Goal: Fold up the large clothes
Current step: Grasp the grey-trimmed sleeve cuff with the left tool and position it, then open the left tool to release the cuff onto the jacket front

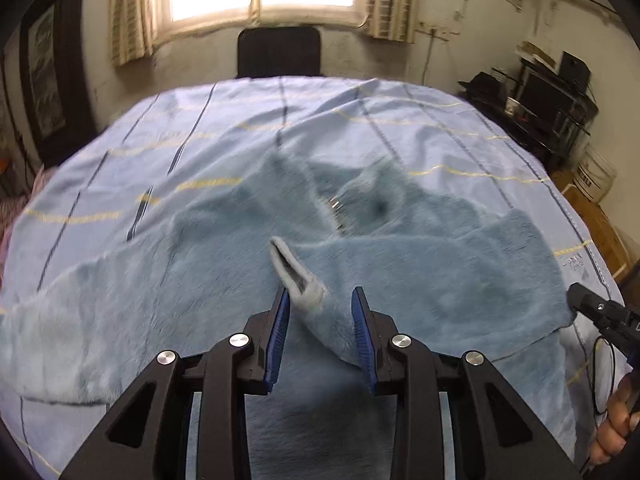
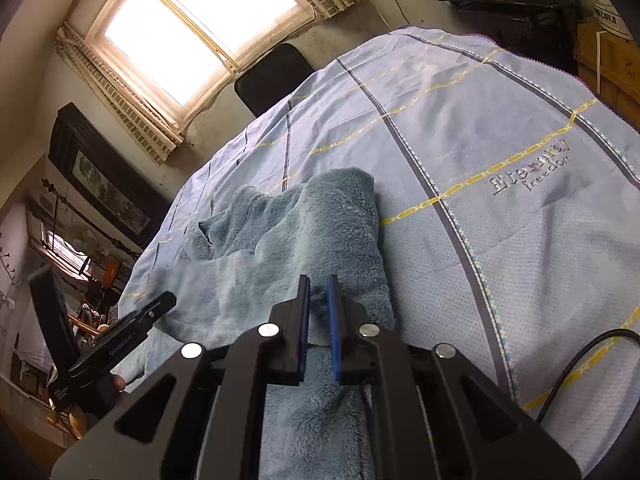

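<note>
A large fluffy blue-grey garment point(image 1: 400, 264) lies spread and rumpled on the bed, with a zip near its middle. A sleeve with a pale cuff point(image 1: 296, 276) lies folded over it, its end between my left fingers. My left gripper point(image 1: 322, 312) is open just above the fabric, not holding it. My right gripper point(image 2: 319, 300) is nearly closed, pinching a fold of the same garment point(image 2: 280, 240) near its right edge. The right gripper also shows at the right edge of the left wrist view point(image 1: 600, 312), and the left gripper shows at the left of the right wrist view point(image 2: 132, 328).
The bed is covered by a light blue sheet point(image 1: 200, 140) with dark and yellow lines. A black chair point(image 1: 279, 52) stands at the far side under the window. Dark shelves point(image 1: 548, 96) and boxes stand at the right. A black cable point(image 2: 580, 364) lies on the sheet.
</note>
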`<state>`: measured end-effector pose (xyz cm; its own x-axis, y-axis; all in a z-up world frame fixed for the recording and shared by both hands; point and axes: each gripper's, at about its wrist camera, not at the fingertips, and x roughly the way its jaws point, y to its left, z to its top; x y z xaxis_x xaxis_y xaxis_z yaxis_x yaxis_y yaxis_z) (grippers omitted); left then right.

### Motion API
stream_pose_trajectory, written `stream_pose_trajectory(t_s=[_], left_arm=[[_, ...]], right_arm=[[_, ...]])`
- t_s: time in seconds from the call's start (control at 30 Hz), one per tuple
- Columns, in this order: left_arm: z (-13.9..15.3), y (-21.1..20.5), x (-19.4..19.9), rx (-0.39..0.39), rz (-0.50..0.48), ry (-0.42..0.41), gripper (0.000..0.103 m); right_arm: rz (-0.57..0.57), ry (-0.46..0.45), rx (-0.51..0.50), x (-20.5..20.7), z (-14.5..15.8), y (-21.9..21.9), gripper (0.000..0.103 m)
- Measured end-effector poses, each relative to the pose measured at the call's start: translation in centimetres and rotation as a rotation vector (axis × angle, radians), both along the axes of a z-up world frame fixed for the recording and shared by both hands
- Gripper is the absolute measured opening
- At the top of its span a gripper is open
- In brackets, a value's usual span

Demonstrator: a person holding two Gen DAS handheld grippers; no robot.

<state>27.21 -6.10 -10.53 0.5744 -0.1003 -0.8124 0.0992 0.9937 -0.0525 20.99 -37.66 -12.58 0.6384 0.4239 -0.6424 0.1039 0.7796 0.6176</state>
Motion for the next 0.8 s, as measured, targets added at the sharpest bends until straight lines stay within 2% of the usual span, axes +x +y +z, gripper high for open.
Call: stream_pose_trajectory(t_s=[0.13, 0.23, 0.3, 0.37, 0.4, 0.43, 0.57, 0.67, 0.73, 0.8], left_arm=[[-1.8, 2.6, 0.8, -0.15, 0.02, 0.093, 0.032], [-2.1, 3.4, 1.5, -0.248, 0.024, 0.125, 0.033], [-2.1, 3.7, 1.5, -0.274, 0.018, 0.125, 0.033], [-2.0, 3.4, 1.4, -0.268, 0.01, 0.119, 0.032], [-1.8, 3.4, 1.3, -0.261, 0.009, 0.108, 0.027], [-1.6, 3.2, 1.2, -0.249, 0.004, 0.092, 0.012], [1.3, 4.4, -0.3, -0.231, 0.033, -0.026, 0.011], [3.7, 5.7, -2.3, -0.153, 0.068, -0.124, 0.011], [3.9, 6.5, -3.2, -0.113, 0.08, -0.141, 0.012], [2.7, 7.0, -3.4, -0.072, 0.079, -0.112, 0.014]], right_arm=[[0.007, 0.0, -0.018, 0.1, 0.0, 0.4, 0.01], [0.001, 0.0, -0.015, 0.1, 0.0, 0.3, 0.01], [-0.004, 0.0, -0.011, 0.2, 0.0, 0.2, 0.01], [-0.007, -0.002, -0.002, 0.2, 0.0, 0.1, 0.01], [-0.009, -0.007, 0.001, 0.2, 0.0, 0.0, 0.01], [-0.01, -0.013, 0.003, 0.2, 0.1, 0.0, 0.01], [-0.011, -0.076, -0.002, -0.2, 0.9, 0.0, 0.01], [0.007, -0.124, -0.03, -0.5, 1.8, 0.6, 0.01], [0.027, -0.13, -0.052, -0.4, 2.0, 1.2, 0.01], [0.054, -0.113, -0.071, 0.0, 1.7, 2.0, 0.01]])
